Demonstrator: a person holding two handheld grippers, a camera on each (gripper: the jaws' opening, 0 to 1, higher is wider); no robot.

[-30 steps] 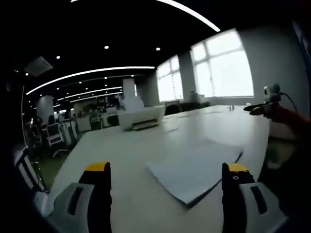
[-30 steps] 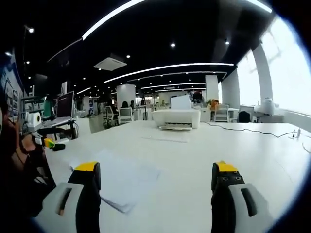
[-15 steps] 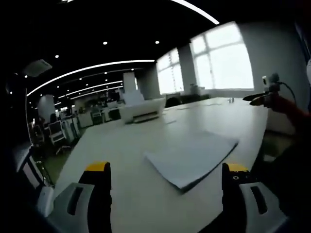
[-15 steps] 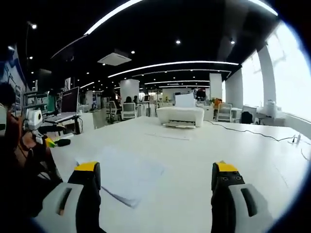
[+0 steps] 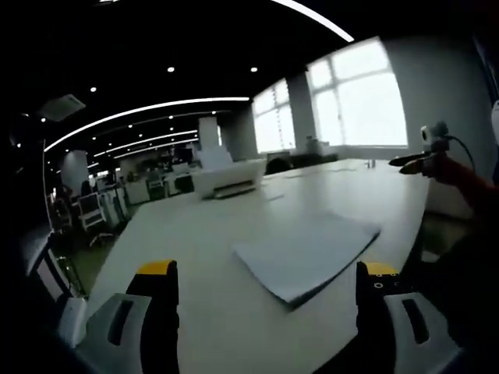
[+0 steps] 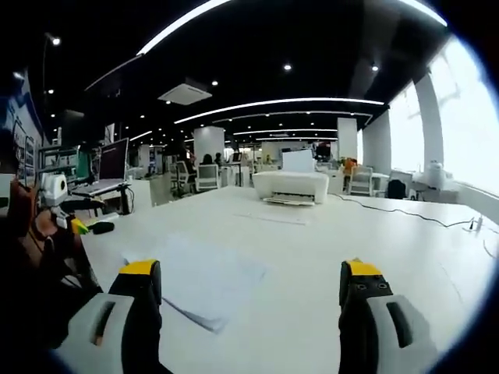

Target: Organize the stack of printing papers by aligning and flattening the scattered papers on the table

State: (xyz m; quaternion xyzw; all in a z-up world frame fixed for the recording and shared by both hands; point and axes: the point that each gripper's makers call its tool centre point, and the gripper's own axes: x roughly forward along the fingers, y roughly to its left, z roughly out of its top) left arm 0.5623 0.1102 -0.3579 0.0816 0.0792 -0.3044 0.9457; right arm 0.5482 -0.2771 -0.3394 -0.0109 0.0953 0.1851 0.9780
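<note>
Left gripper view: left tool (image 5: 267, 292) hovers with jaws spread wide, papers (image 5: 306, 255) lying on the worktop (image 5: 195, 241) just ahead between them. Right gripper view: right tool (image 6: 251, 292) also wide, empty; papers (image 6: 204, 280) ahead, nearer its left jaw; printer (image 6: 291, 187) far beyond.

left gripper view: low over table (image 5: 234, 226) | right gripper view: same | shared: papers (image 5: 304, 253), printer (image 6: 290, 187)

Grey grippers, black fingers (image 5: 160, 312), yellow tips.
</note>
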